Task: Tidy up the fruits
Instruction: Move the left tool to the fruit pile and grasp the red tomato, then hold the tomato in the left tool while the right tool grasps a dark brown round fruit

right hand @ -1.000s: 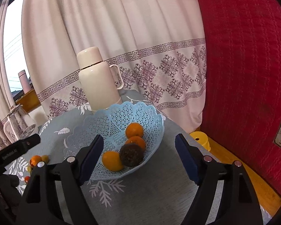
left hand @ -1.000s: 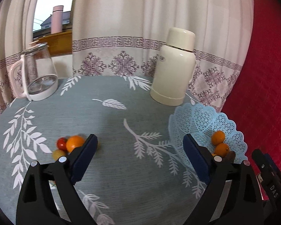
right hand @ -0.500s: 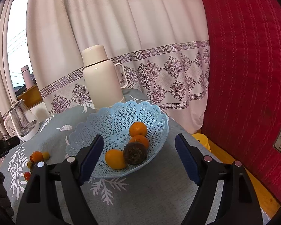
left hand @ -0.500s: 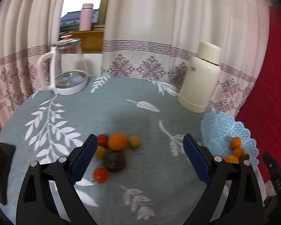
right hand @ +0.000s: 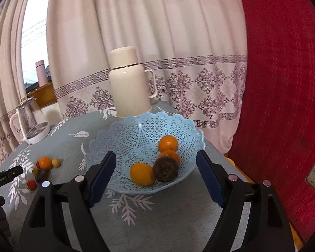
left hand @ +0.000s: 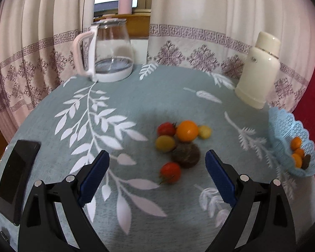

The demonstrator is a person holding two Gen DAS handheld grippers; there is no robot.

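Blue lattice plastic formed the fruit basket, which stood near the right edge of the round table, just in front of the cream thermos flask; it held four pieces: three oranges and one dark brown round fruit; six loose fruits lay clustered near the table's middle: one orange, two red tomatoes, two yellow tomatoes and one dark brown fruit; a glass kettle stood at the far edge, a black phone at the near left edge; the left gripper hung over the loose cluster, jaws wide and holding nothing; the right gripper faced the basket, jaws likewise wide and bare.
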